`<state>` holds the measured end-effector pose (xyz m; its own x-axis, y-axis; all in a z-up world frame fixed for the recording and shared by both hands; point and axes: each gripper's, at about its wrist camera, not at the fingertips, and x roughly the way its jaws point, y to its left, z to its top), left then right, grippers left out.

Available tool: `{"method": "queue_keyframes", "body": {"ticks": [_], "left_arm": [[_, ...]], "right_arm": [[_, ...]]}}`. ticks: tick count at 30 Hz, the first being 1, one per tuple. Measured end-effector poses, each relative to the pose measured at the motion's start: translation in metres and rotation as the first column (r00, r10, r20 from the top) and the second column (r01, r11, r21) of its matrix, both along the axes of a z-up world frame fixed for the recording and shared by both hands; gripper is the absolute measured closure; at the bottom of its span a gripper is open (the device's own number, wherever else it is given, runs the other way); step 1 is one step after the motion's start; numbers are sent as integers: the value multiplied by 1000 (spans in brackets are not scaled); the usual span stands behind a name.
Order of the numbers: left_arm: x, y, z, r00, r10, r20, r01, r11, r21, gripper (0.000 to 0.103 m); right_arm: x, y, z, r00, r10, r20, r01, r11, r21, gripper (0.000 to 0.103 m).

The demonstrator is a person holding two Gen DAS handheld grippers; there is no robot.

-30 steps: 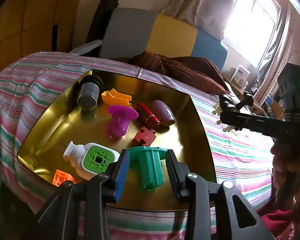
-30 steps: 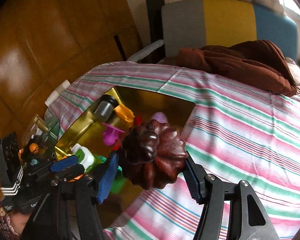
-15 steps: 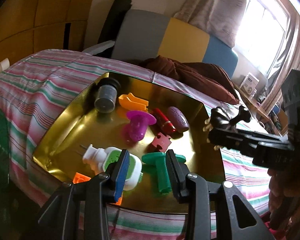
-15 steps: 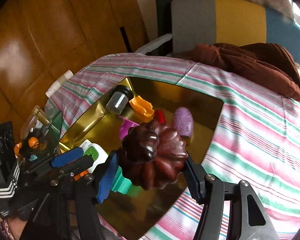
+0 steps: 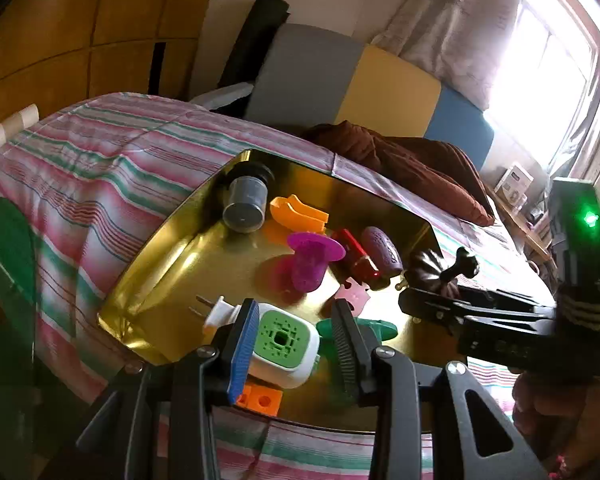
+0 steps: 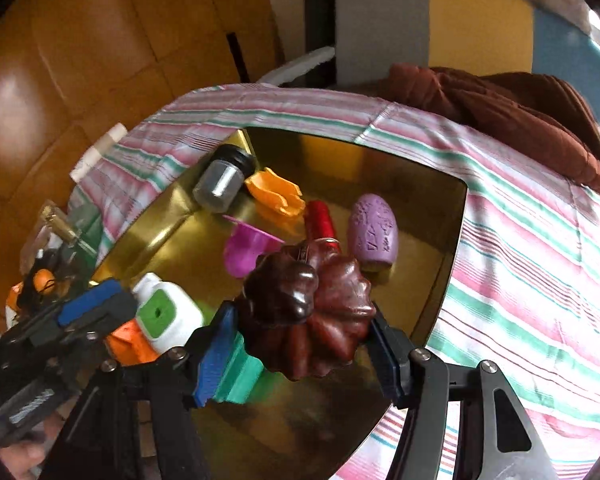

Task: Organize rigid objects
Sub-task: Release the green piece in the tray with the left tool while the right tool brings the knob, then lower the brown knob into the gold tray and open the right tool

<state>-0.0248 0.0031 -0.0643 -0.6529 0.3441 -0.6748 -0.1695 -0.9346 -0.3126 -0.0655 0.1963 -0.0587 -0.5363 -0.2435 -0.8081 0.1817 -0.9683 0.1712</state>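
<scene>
right gripper [image 6: 306, 344]: jaws pinching dark brown ribbed wooden pumpkin [image 6: 308, 312], stem toward camera, over gold metal tray [image 6: 448, 256]
left gripper [image 5: 294, 344]: jaws spread, empty
below: green plastic peg [image 6: 236, 372], white-green plug-in device [image 5: 280, 340]

home, bedroom | striped bed cover [image 5: 112, 168] | grey, yellow and blue headboard [image 5: 360, 88] | brown blanket [image 6: 520, 116] | curtain [image 5: 460, 28] by bright window [image 5: 548, 80] | wooden wall [image 6: 80, 60]
</scene>
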Motion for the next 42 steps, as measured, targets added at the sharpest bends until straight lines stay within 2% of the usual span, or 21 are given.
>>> {"method": "queue_keyframes", "body": {"ticks": [8, 14, 20, 25, 30, 33, 35, 42], "left_arm": [[-4, -8, -3, 1000, 22, 17, -22, 1000, 3, 66], [-4, -6, -5, 1000, 19, 23, -19, 1000, 0, 66], [-3, -5, -5, 1000, 12, 20, -12, 1000, -11, 66], [-5, -7, -7, 999, 22, 28, -22, 1000, -5, 66], [-6, -8, -8, 999, 26, 32, -26, 1000, -1, 66], [-5, -8, -7, 999, 23, 27, -23, 1000, 1, 66], [-4, -8, -6, 999, 22, 25, -22, 1000, 3, 66], [-4, -7, -7, 999, 18, 26, -18, 1000, -3, 66]], "right_arm": [[-14, 0, -21, 999, -23, 47, 21, 999, 36, 40], [-22, 1, -24, 998, -60, 23, 58, 992, 108, 40], [-25, -1, -24, 998, -51, 21, 48, 988, 144, 39], [-15, 1, -20, 998, -53, 25, 50, 994, 100, 39], [-4, -6, -17, 999, -41, 25, 38, 992, 120, 40], [-1, -12, -12, 999, -26, 21, 22, 989, 148, 50], [0, -12, -9, 999, -28, 14, 26, 986, 167, 51], [-10, -12, 1, 998, -59, -30, 61, 995, 84, 49]]}}
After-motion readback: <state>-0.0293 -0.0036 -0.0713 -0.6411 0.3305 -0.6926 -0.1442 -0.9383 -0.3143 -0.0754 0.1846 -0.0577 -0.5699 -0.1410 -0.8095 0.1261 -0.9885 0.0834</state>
